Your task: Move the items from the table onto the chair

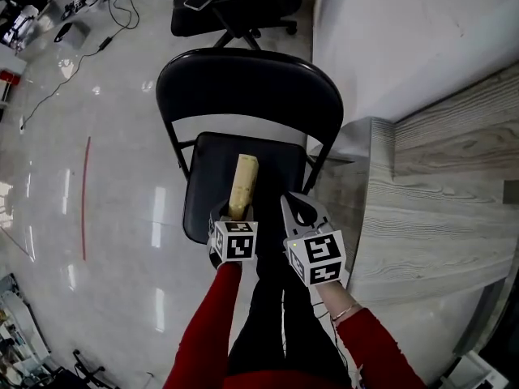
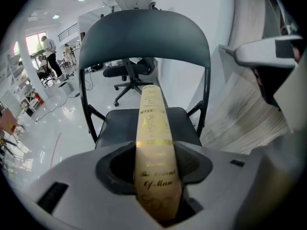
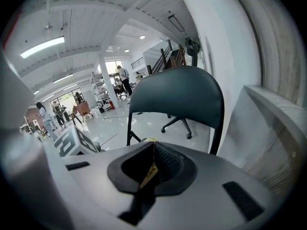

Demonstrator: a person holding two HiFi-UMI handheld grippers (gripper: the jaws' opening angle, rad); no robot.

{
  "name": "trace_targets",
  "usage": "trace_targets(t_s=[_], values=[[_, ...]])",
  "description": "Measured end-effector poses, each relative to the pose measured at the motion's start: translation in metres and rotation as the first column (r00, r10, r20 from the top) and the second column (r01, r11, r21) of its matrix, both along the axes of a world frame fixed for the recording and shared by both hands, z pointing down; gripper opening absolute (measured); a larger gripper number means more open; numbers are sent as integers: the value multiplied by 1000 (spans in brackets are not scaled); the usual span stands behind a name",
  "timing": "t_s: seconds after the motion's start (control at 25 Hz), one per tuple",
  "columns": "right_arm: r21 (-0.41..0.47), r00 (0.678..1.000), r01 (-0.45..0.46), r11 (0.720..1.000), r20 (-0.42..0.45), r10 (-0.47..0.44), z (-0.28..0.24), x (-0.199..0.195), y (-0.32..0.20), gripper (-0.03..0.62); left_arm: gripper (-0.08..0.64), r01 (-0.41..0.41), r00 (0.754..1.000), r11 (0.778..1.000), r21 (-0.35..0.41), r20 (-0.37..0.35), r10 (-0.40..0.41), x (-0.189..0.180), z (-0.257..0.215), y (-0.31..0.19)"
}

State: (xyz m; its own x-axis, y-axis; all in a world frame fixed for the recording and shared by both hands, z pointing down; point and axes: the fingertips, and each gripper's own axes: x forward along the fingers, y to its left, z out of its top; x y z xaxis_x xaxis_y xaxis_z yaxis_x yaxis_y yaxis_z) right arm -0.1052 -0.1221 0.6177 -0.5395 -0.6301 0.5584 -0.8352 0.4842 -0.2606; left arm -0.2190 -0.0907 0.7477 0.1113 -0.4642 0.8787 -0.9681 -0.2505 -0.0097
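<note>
A long cream book with gold print sticks forward out of my left gripper, which is shut on its near end. The book hangs over the seat of a black folding chair; whether its far end touches the seat I cannot tell. In the left gripper view the book runs up the middle between the jaws of the left gripper, toward the chair's backrest. My right gripper hovers just right of it, at the seat's right edge, jaws together and holding nothing.
A grey wood-grain table stands right of the chair, against a white wall. A black office chair on casters is behind the folding chair. Cables and a red line lie on the glossy floor at left.
</note>
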Motion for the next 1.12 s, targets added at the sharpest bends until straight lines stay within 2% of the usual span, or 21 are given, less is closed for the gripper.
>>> trace_targets(t_s=[0.2, 0.36, 0.44, 0.56, 0.64, 0.76, 0.88, 0.96, 1.04, 1.08, 1.12], values=[[-23, 1000, 0, 1000, -7, 0, 7, 3, 1, 14, 231, -11, 1000, 999, 33, -14, 11, 5, 7, 3], [-23, 1000, 6, 1000, -4, -6, -1, -1, 4, 14, 232, 13, 1000, 1000, 3, -14, -13, 5, 6, 7], [-9, 1000, 14, 1000, -9, -14, -7, -2, 2, 14, 263, 26, 1000, 1000, -2, -17, -26, 7, 2, 5], [0, 1000, 12, 1000, -5, -12, -14, -1, 2, 14, 285, 64, 998, 997, 31, -25, -63, 5, -15, 2], [5, 1000, 2, 1000, 7, -2, -23, 2, 2, 14, 285, 118, 992, 989, 89, -64, -112, 1, -42, 1], [17, 998, -10, 1000, 59, 9, -49, 5, 3, 14, 273, 174, 976, 951, 257, -173, -132, -5, -117, 1], [31, 988, -2, 1000, 153, -3, -92, 7, 12, 14, 170, 168, 957, 907, 387, -285, -55, -3, -205, 6], [63, 979, 37, 997, 196, -48, -123, 6, 24, 14, 77, 93, 962, 882, 461, -269, 39, 3, -248, 10], [112, 973, 92, 989, 202, -113, -152, 4, 37, 14, 37, 25, 970, 857, 514, -220, 104, 8, -274, 12], [136, 970, 114, 984, 198, -140, -165, 4, 43, 14, 9, 15, 966, 849, 527, -227, 124, 11, -284, 13], [157, 967, 129, 979, 198, -159, -176, 4, 49, 14, 9, 21, 954, 843, 537, -263, 143, 16, -294, 16]])
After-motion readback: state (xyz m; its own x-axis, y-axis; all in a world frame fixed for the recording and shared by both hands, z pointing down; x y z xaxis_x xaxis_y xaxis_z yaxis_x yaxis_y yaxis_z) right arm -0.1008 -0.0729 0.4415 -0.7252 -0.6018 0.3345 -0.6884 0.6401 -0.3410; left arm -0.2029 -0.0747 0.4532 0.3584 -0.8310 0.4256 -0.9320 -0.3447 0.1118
